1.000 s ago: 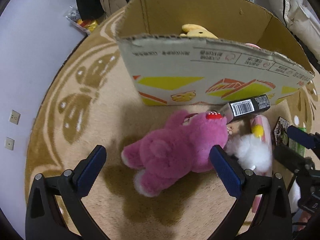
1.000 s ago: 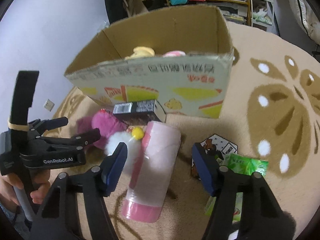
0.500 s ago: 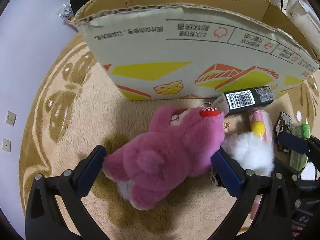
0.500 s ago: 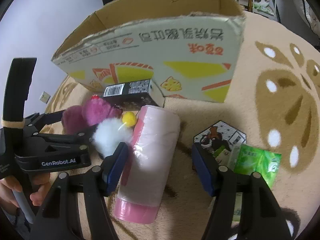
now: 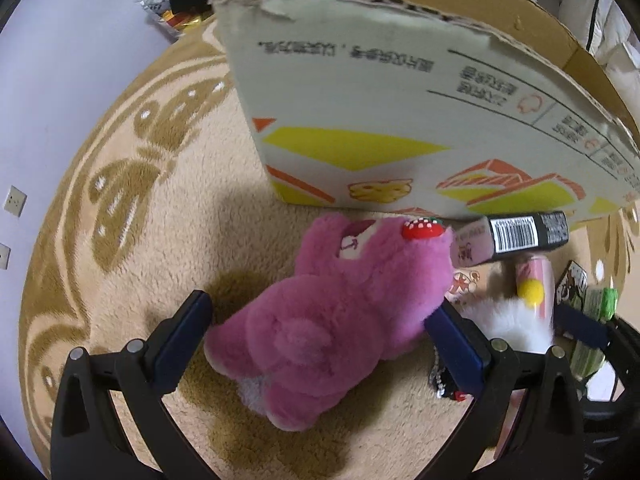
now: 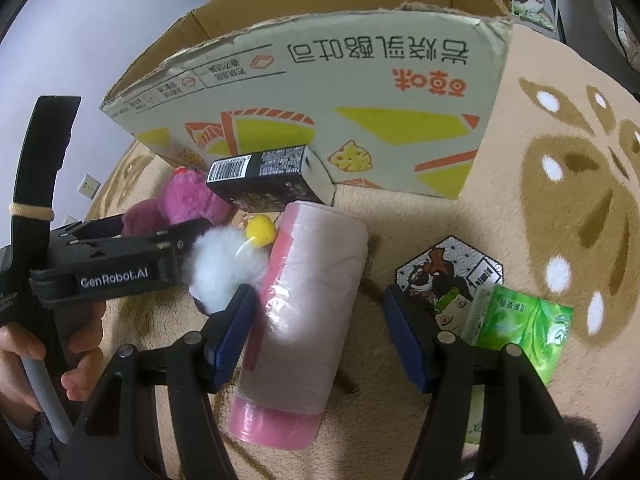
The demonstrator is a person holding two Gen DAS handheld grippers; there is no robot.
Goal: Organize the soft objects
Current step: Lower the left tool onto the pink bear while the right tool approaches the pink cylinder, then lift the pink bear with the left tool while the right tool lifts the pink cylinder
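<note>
Pink plush bear [image 5: 336, 320] at frame centre, between the left gripper [image 5: 320, 332] fingers.
Jaws spread, right pad touching; right gripper [image 6: 316, 332] also released, straddling pink roll [image 6: 304, 316].

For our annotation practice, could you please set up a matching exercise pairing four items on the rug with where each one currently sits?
Things:
1. pink plush bear
2. black barcode box
3. pink roll
4. green tissue pack

Places:
A. lying against the cardboard box
B. between the open left claw's fingers
C. outside the right claw, past its right finger
D. between the open right claw's fingers

Pairs: 1-B, 2-A, 3-D, 4-C
</note>
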